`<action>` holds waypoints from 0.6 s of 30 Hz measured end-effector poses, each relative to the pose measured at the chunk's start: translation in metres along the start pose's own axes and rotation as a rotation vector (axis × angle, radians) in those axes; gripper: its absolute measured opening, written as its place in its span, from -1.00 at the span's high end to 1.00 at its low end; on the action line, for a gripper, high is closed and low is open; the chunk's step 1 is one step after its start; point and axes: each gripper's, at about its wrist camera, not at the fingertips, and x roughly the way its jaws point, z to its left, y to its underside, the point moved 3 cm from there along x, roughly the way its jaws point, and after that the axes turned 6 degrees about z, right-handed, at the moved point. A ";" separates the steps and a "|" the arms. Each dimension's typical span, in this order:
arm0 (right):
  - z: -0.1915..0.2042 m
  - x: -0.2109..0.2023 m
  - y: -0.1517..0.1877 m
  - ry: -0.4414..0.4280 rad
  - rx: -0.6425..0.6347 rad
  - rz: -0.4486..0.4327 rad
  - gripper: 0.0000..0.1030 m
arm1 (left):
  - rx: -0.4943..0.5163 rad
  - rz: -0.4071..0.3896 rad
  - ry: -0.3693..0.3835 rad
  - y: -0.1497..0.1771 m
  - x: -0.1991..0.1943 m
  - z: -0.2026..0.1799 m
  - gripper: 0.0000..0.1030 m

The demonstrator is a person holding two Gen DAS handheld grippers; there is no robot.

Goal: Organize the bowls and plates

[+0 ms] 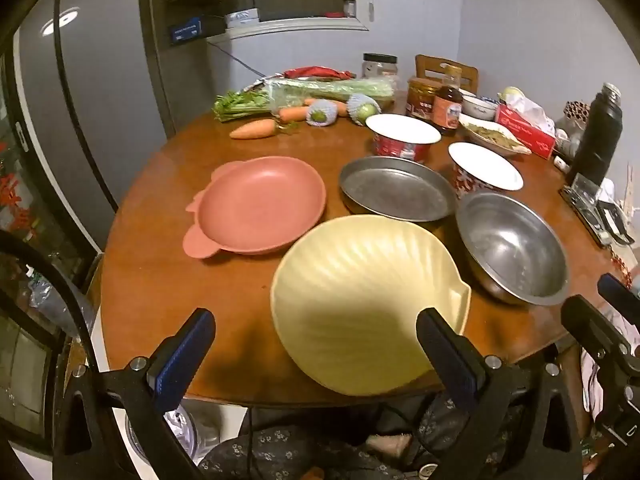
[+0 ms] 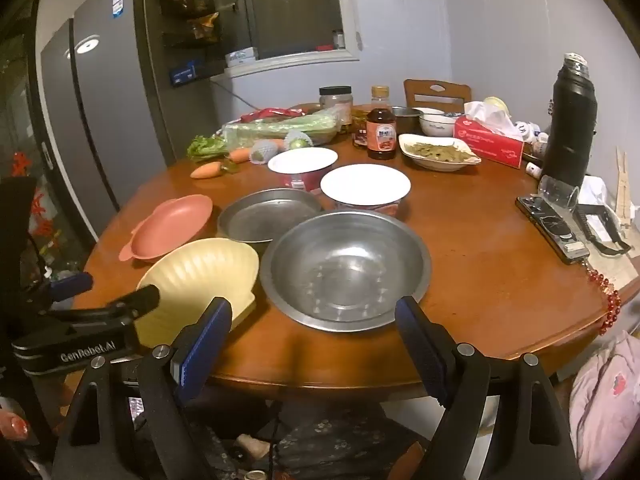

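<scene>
Left wrist view: the left claw [image 1: 316, 344] hangs just off the near edge of the round wooden worktop [image 1: 160, 264], its blue-padded fingers spread wide and holding nothing. Right in front of it, at the near edge, sits the yellow shell-shaped plate [image 1: 360, 300], its rim slightly overhanging the edge. Behind it to the left lies the pink plate with ear-like handles [image 1: 260, 204], and behind it to the right the flat metal pan [image 1: 396, 192]. The steel bowl [image 1: 512, 248] sits beside the shell plate on the right. Two red-patterned bowls with white insides [image 1: 404, 132] [image 1: 484, 170] stand further toward the middle.

The shell plate and pink plate look like light, stiff plastic, not fragile. I judge the rim the best hold: the shell plate's overhanging near lip, or the small tab on its right side.

Right wrist view: the right claw [image 2: 312, 340] also hovers at the near edge with its fingers well apart and empty, lined up on the steel bowl [image 2: 344, 268]. The left claw's fingers show at the left, over the shell plate [image 2: 200, 276]. The steel bowl looks thin, rigid and slick, so a pinch across its rolled near rim seems safest; it may slip or tilt if pinched shallowly. The red-patterned bowls [image 2: 302, 160] [image 2: 366, 188] may be ceramic, so heavier and chippable, though I cannot tell for sure.
</scene>
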 end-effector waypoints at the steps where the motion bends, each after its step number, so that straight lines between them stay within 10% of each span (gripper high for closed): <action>1: -0.002 -0.001 0.001 0.000 0.000 0.002 -0.64 | -0.005 -0.004 -0.003 0.000 -0.001 0.001 -0.97; 18: -0.005 0.003 0.004 -0.026 0.035 0.035 -0.64 | 0.035 0.027 0.015 0.001 -0.002 -0.013 -0.97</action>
